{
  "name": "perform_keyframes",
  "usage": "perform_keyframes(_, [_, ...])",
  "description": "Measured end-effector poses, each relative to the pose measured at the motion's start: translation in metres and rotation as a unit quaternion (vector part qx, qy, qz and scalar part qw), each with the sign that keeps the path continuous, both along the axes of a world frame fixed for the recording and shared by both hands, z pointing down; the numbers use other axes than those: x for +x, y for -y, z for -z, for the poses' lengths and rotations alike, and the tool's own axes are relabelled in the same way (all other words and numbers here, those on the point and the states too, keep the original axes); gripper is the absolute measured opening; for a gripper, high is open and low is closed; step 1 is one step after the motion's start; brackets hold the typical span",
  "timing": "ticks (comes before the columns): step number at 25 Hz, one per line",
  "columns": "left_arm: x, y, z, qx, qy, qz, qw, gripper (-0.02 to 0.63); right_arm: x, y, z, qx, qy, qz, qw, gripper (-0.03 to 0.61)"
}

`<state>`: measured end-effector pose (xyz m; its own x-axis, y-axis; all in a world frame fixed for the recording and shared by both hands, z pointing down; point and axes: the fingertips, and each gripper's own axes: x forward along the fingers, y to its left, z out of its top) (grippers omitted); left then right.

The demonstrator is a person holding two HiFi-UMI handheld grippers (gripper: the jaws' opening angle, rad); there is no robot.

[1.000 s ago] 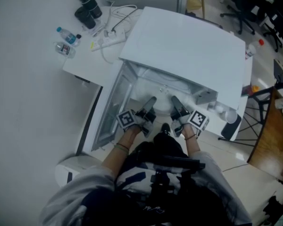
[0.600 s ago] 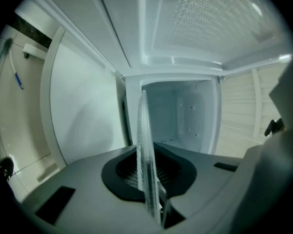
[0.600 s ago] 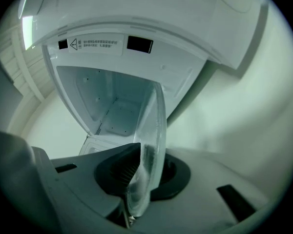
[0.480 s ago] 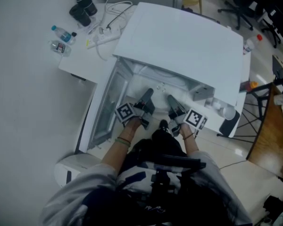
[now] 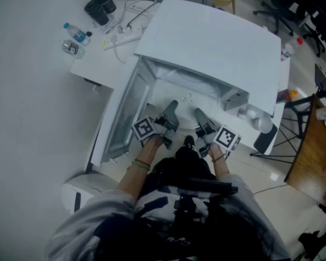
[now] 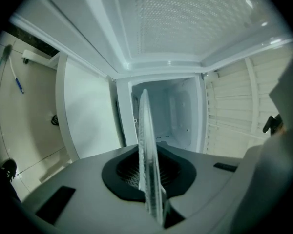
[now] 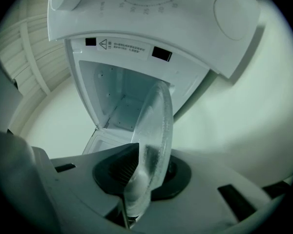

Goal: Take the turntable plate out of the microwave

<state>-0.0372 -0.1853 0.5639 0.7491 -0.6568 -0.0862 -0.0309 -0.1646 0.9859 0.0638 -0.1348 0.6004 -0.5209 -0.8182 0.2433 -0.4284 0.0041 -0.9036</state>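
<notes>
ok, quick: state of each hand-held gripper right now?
Left hand-held gripper: shut on the glass plate, at its rim.
Right hand-held gripper: jaws opening, glass plate rim between them.

Quick count here: one white boxy microwave [image 5: 206, 42], one clear round glass turntable plate [image 6: 147, 155], two small clear plastic water bottles [image 5: 76, 34] [image 5: 71, 48], one white power strip [image 5: 121, 38].

We saw dim, flat light; gripper views bulged, black-cornered, with the turntable plate [image 7: 154, 130] blurred up close.
</notes>
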Motion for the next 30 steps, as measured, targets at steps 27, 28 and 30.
perform_keyframes(27, [-0.045, -0.199, 0.049, 0.046, -0.006, -0.075, 0.9961, 0.014, -0.069, -0.207, 0.074, 0.093, 0.081, -0.041, 0.991, 0.066])
perform_keyframes(28, [-0.043, -0.204, 0.05, 0.046, -0.007, -0.075, 0.9961, 0.014, -0.068, -0.212, 0.075, 0.095, 0.082, -0.042, 0.991, 0.066])
perform_keyframes(30, [-0.04, -0.214, 0.054, 0.044, -0.006, -0.077, 0.9961, 0.014, -0.064, -0.221, 0.078, 0.101, 0.083, -0.042, 0.991, 0.066])
